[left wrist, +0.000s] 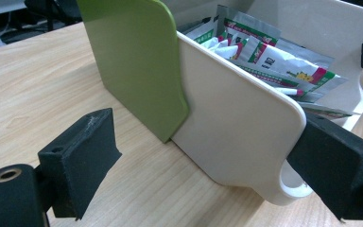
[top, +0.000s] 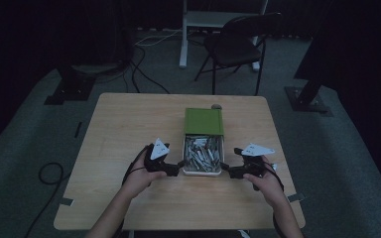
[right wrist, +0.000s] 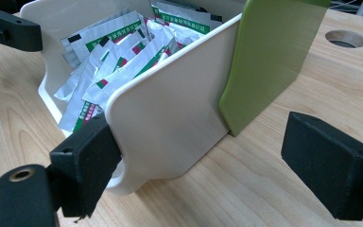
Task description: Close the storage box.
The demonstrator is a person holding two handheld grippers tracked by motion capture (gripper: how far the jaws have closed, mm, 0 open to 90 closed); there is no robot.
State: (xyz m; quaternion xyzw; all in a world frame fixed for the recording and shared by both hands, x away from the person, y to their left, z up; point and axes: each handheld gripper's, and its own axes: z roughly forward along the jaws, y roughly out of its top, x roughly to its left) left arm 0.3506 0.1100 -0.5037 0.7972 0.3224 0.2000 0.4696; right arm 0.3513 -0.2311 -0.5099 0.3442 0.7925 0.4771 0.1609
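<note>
A white open box (top: 202,172) full of silver sachets (top: 202,152) lies mid-table, its far half inside a green sleeve (top: 203,120). My left gripper (top: 174,168) is at the box's near left corner and my right gripper (top: 229,171) at its near right corner. In the left gripper view the jaws (left wrist: 208,175) stand wide open; the right pad (left wrist: 335,165) is against the box's rounded corner (left wrist: 246,137), and the left pad (left wrist: 82,156) is over bare wood. The right gripper (right wrist: 208,170) is likewise open, its left pad (right wrist: 87,161) at the box wall (right wrist: 170,123) and the sleeve (right wrist: 269,61) beyond.
The wooden table (top: 129,129) has a round cable hole (right wrist: 344,39) behind the sleeve. A folding chair (top: 235,47) and a desk leg stand beyond the far edge. Cables lie on the floor at left.
</note>
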